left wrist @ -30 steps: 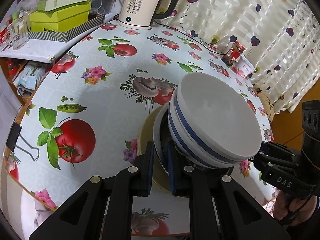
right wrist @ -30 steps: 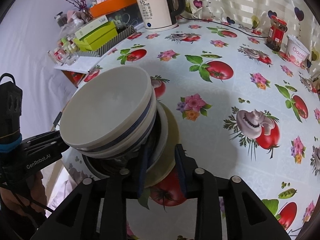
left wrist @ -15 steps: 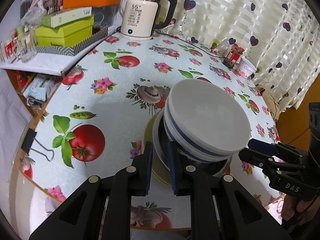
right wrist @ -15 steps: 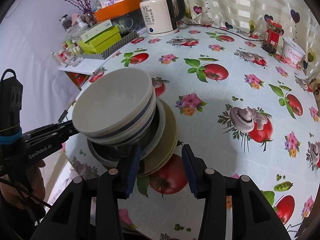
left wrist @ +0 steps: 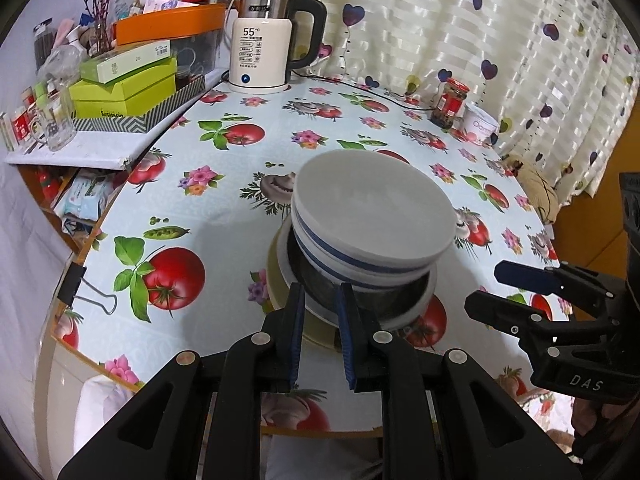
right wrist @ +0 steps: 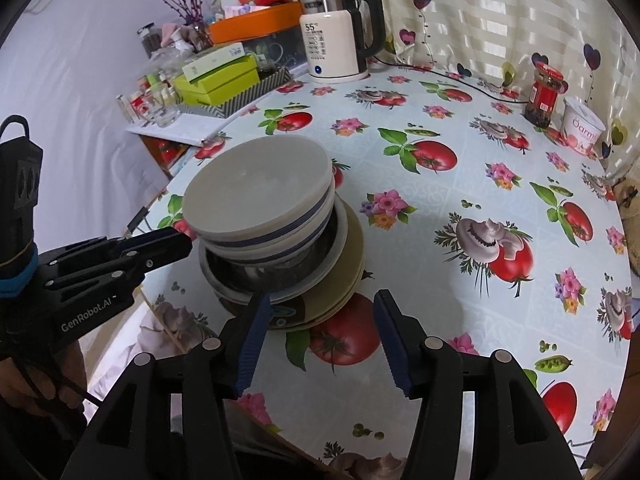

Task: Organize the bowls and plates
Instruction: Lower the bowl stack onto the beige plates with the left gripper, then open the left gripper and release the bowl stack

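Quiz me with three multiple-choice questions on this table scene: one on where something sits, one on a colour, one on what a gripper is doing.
1. What lies at the bottom of the stack?
A. a beige plate
B. a glass mug
C. a green box

2. What colour is the stripe around the top bowl?
A. red
B. blue
C. green

3. How do the jaws of the right gripper stand?
A. clamped on the top bowl
B. apart, pressing on nothing
C. shut around a jar

Answers:
1. A: the beige rim juts out beneath every other dish.
2. B: a blue band circles the white wall below the rim.
3. B: the jaws have just been opening, and both blue pads stand clear of the plate's edge.
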A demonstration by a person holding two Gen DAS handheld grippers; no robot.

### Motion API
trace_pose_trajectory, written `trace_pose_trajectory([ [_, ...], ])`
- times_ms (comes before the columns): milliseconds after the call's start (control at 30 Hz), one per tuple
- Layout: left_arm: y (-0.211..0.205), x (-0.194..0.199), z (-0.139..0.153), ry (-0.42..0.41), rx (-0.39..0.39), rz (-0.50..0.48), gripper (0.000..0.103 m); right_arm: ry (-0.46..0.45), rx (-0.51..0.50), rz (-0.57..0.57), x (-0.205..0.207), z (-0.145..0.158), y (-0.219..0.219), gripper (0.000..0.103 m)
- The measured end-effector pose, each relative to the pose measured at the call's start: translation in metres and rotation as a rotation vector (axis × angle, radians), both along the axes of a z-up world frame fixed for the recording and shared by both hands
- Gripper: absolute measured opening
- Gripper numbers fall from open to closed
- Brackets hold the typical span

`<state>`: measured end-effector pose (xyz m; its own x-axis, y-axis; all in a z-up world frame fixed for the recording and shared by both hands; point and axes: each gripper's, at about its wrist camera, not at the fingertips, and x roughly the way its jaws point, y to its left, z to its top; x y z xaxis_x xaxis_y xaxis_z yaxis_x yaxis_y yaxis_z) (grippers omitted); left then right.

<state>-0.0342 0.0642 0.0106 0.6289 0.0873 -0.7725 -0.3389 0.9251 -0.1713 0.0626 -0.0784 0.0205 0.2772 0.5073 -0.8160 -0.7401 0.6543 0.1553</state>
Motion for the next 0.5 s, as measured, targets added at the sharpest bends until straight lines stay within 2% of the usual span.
trace_pose_trajectory([
  [500, -0.017, -0.008, -0.004, 0.020, 0.004, -0.020, 0.017, -0.037, -0.028, 0.011, -0.020, 0.000, -0.007, 0.063],
])
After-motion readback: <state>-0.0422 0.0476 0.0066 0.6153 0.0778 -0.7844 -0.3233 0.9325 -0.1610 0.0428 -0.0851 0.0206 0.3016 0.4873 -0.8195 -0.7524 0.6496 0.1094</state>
